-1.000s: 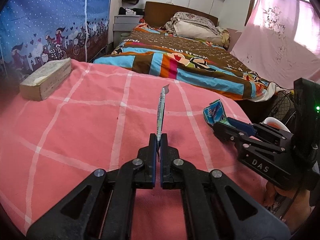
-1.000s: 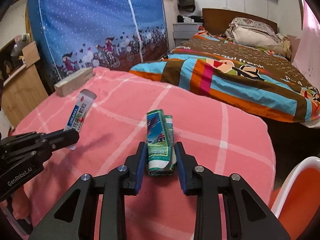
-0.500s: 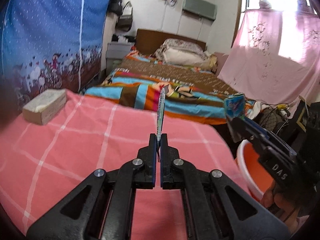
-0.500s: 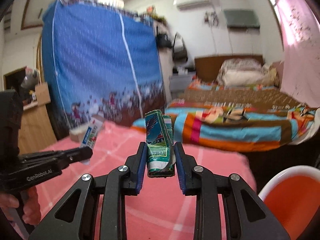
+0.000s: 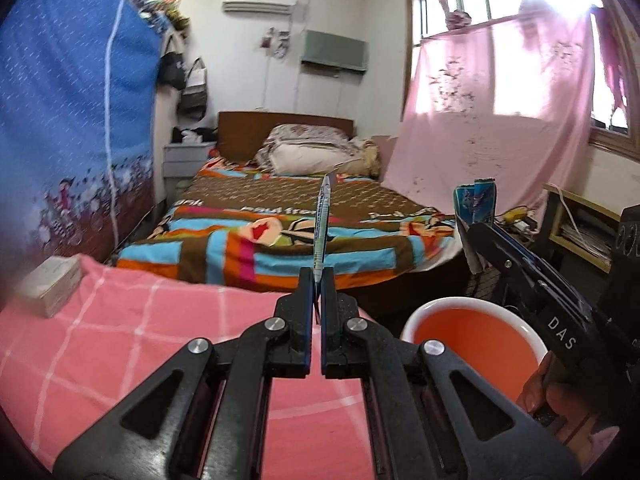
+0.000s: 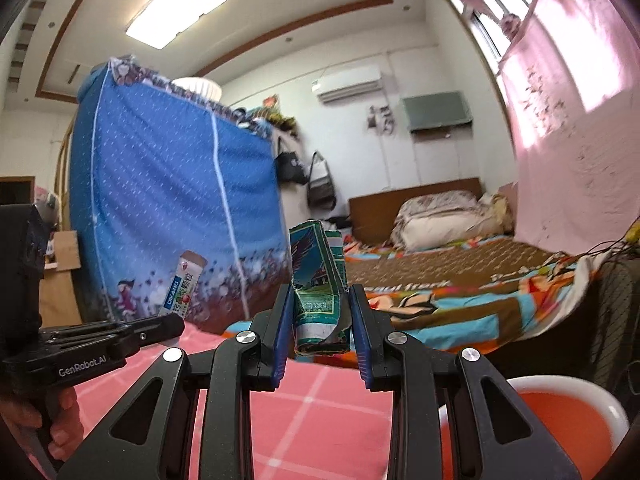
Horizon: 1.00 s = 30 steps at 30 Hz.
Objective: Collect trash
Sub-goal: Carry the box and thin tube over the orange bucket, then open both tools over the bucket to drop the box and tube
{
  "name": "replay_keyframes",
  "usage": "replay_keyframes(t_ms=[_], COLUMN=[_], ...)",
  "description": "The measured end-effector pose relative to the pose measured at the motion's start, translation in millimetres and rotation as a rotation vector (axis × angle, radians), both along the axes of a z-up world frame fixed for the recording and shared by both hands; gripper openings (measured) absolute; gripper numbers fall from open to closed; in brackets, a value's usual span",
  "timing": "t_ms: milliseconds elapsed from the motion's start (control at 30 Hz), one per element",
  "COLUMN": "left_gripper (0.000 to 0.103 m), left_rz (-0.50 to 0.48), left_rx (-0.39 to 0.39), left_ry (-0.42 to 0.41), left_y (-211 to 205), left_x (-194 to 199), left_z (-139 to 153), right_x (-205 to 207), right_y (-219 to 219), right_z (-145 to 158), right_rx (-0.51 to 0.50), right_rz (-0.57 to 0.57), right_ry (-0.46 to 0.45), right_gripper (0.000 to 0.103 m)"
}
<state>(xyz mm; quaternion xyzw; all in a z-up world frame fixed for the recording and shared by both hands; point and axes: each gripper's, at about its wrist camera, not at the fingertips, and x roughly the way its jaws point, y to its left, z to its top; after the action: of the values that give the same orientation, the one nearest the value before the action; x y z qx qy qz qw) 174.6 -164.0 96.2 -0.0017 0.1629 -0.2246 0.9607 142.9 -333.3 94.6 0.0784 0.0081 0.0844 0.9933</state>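
Observation:
My left gripper (image 5: 317,274) is shut on a thin sachet wrapper (image 5: 322,224), held edge-on and raised above the pink checked table (image 5: 120,344). The sachet also shows in the right wrist view (image 6: 182,288), sticking up from the left gripper (image 6: 172,326). My right gripper (image 6: 320,300) is shut on a crumpled green and blue packet (image 6: 318,292). In the left wrist view the packet (image 5: 475,202) is held up by the right gripper (image 5: 474,232), above the far rim of the orange bin (image 5: 472,344).
The orange bin with a white rim (image 6: 560,412) stands low at the table's right side. A tissue box (image 5: 52,286) lies at the table's left edge. A bed with a striped cover (image 5: 300,240) stands beyond the table. A blue cloth wardrobe (image 6: 168,208) is at the left.
Both grippers have lifted and tilted upward with their items and moved right. The orange bin has come further into view.

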Motion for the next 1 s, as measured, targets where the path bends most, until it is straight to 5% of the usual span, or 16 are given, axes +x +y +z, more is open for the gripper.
replay_keyframes(t_ms=[433, 1000], left_gripper=[0.007, 0.007], left_rz=[-0.157, -0.279], left_rx=[0.068, 0.142], left_ry=[-0.044, 0.062], left_y=[-65, -123], left_x=[-18, -24], left_z=[0, -21], right_x=[-35, -45], right_y=[-55, -96], right_z=[-1, -18], right_rx=[0.054, 0.137], right_rz=[-0.147, -0.234], right_ry=[-0.037, 0.082], right_gripper=[0.028, 0.028])
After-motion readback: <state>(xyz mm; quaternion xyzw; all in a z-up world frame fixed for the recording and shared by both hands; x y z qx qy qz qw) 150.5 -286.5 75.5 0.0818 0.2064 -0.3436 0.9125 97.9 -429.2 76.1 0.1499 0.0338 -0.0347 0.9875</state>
